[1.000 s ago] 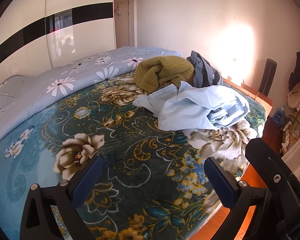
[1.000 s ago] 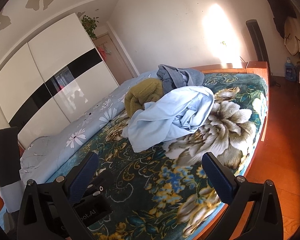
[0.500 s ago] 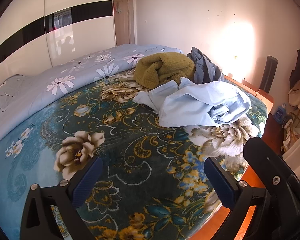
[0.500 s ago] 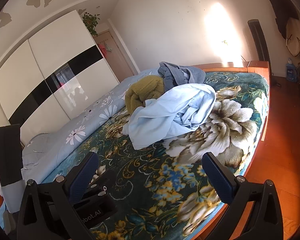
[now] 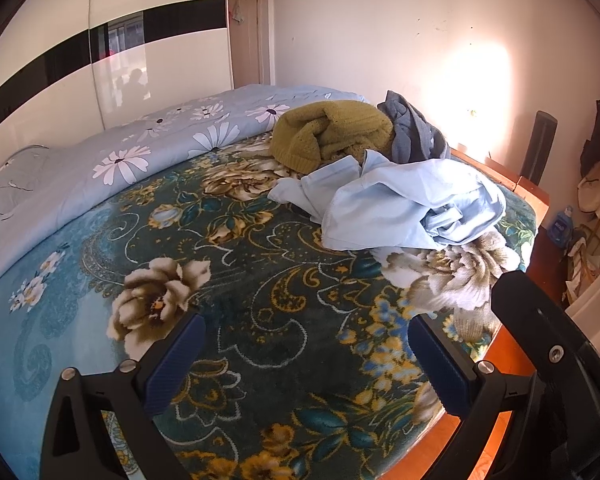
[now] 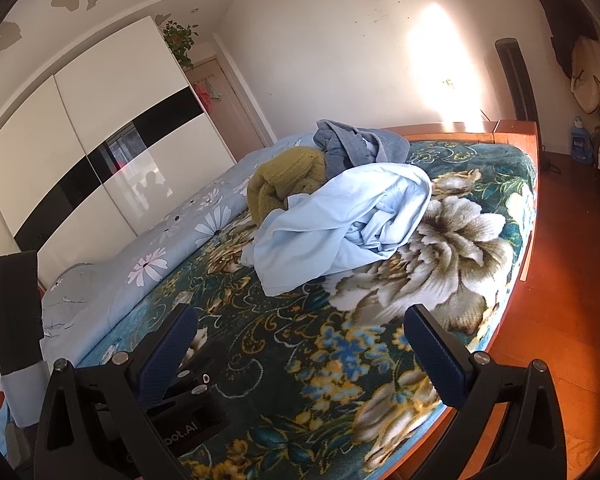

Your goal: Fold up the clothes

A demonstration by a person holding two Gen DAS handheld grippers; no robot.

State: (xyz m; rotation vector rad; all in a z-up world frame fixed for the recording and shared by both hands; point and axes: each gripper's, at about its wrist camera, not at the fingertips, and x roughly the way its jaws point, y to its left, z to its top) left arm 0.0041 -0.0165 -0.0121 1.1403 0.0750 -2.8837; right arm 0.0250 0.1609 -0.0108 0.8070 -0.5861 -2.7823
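A crumpled light blue shirt (image 5: 404, 208) (image 6: 336, 224) lies on the floral blanket (image 5: 260, 280) (image 6: 380, 320) of a bed. Behind it sit an olive knitted sweater (image 5: 332, 136) (image 6: 284, 180) and a grey-blue garment (image 5: 416, 132) (image 6: 360, 144). My left gripper (image 5: 306, 360) is open over the blanket's near part, well short of the shirt, with nothing between its fingers. My right gripper (image 6: 300, 352) is open too, nearer the bed's edge, also short of the shirt. The right gripper's body shows at the lower right in the left wrist view.
A pale blue daisy-print quilt (image 5: 100, 168) (image 6: 172, 248) covers the bed's left side. A white wardrobe (image 5: 80, 60) with a black band stands behind it. The wooden bed frame (image 6: 528, 208) and floor (image 6: 572, 280) lie to the right, with a blue bottle (image 5: 562, 226) and hanging clothes (image 6: 588, 76).
Both grippers have edged forward over the bed, so the pile of clothes looks slightly nearer. Both stay open and nothing on the bed has moved.
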